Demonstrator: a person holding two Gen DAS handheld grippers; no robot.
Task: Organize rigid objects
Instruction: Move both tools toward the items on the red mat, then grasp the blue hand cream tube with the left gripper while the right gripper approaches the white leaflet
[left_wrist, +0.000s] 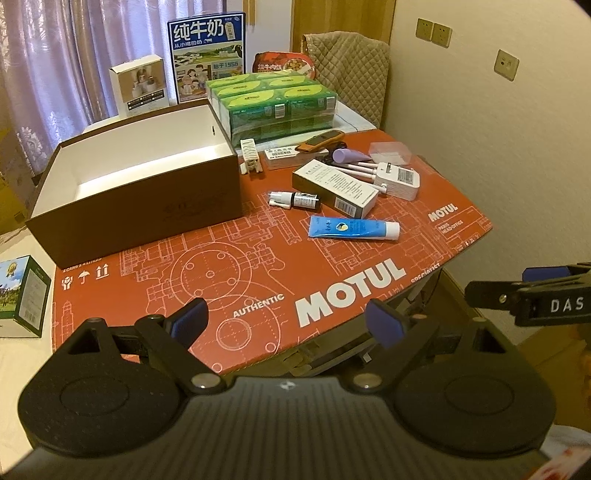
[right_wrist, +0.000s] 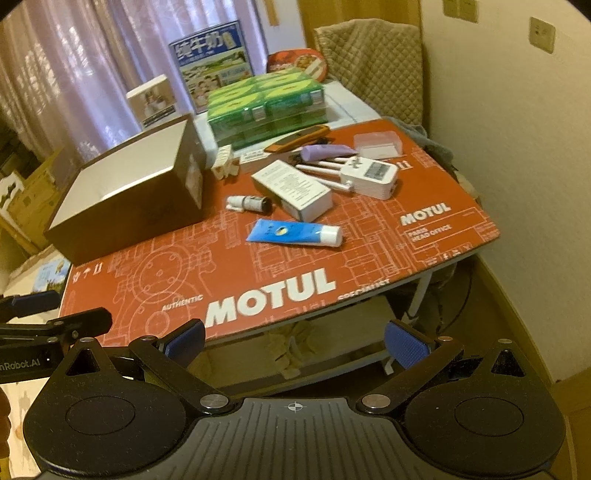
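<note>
Hovering off the near edge of the table (left_wrist: 258, 280), left gripper (left_wrist: 286, 321) and right gripper (right_wrist: 293, 341) both have jaws apart, empty. Loose items — blue tube (left_wrist: 354, 228), white carton (left_wrist: 334, 188), small vial (left_wrist: 295, 200) — lie right of the open brown box (left_wrist: 147, 206). Risk: round tube or vial rolling if nudged, crowded pile snagging. Right view alone shows the shelf under the table; left view shows the box interior.

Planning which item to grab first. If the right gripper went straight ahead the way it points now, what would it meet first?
Probably the red mat's near edge around the MOTUL lettering; past that, the blue tube. The right gripper, jaws open, sits short of the table, so depth is uncertain.
</note>
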